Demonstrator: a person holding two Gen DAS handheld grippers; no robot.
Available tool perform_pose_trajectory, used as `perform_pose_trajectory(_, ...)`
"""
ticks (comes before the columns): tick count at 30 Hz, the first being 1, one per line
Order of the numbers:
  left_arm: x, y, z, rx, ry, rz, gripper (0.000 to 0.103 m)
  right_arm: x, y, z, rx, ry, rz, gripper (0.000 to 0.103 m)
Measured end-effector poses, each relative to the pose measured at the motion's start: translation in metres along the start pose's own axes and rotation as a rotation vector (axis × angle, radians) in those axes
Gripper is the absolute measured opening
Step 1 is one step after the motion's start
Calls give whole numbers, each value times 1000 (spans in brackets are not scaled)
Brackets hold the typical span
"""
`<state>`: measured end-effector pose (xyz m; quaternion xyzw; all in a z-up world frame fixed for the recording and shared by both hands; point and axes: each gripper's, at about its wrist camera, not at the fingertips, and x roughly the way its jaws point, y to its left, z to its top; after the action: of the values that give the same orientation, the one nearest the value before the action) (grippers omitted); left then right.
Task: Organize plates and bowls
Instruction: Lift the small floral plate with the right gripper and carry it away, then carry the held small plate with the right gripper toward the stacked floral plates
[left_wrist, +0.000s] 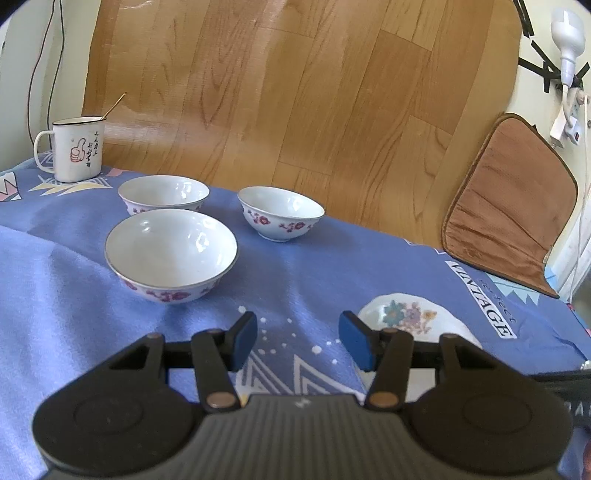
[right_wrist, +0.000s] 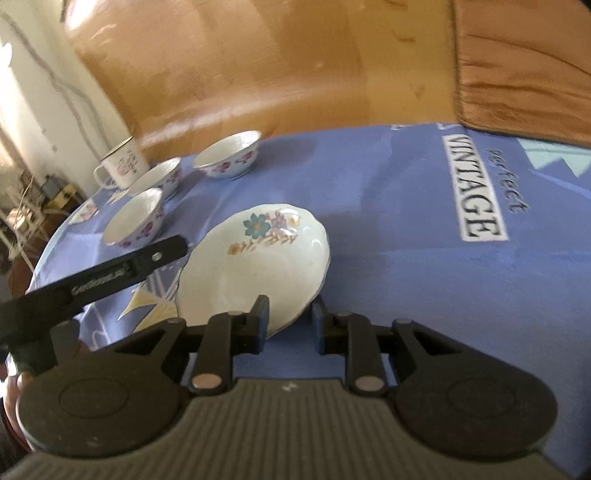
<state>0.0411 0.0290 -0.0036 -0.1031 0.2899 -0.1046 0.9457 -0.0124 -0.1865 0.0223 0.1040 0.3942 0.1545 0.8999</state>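
Three white bowls with purple flowers stand on the blue cloth: a near one (left_wrist: 171, 254), one behind it (left_wrist: 163, 194) and one to the right (left_wrist: 280, 212). A white floral plate (left_wrist: 413, 321) lies at the lower right of the left wrist view. My left gripper (left_wrist: 299, 339) hovers open over bare cloth, between the near bowl and the plate. In the right wrist view the plate (right_wrist: 258, 258) lies on the cloth. Its near rim sits between the jaws of my right gripper (right_wrist: 290, 319), and a gap shows beside the right pad. The bowls (right_wrist: 135, 218) stand to the far left.
A white enamel mug (left_wrist: 75, 147) with a thin stick in it stands at the table's far left corner. A brown cushion (left_wrist: 509, 206) lies on the far right edge. Wooden floor lies beyond the table's far edge. One finger (right_wrist: 162, 254) of my left gripper reaches in left of the plate.
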Motion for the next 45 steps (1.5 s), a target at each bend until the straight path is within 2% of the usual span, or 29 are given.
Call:
perform_pose_trajectory(4, 2, 4, 1, -28, 10, -4, 49, 0, 10, -2, -57, -9, -20, 26)
perform_pose_trajectory(8, 2, 1, 0, -17, 9, -3, 49, 1, 2, -1, -8, -3, 4, 26)
perform_pose_trajectory(14, 3, 1, 0, -18, 14, -5, 50, -4, 9, -5, -15, -2, 1, 26)
perform_pose_trajectory(25, 3, -1, 0, -10, 14, 2, 50, -22, 18, -25, 5, 85, 153, 33)
perform_pose_trajectory(35, 2, 1, 0, -19, 16, -10, 51, -38, 3, -25, 37, 37, 103, 34)
perform_pose_trajectory(38, 0, 4, 0, -30, 14, -35, 54, -42, -7, -24, 70, 13, 75, 35)
perform_pose_trajectory(43, -3, 11, 0, -73, 34, -115, 55, -43, -21, -22, 149, -18, 60, 50)
perform_pose_trajectory(45, -6, 14, -1, -95, 42, -148, 55, -42, -25, -21, 165, -26, 54, 50)
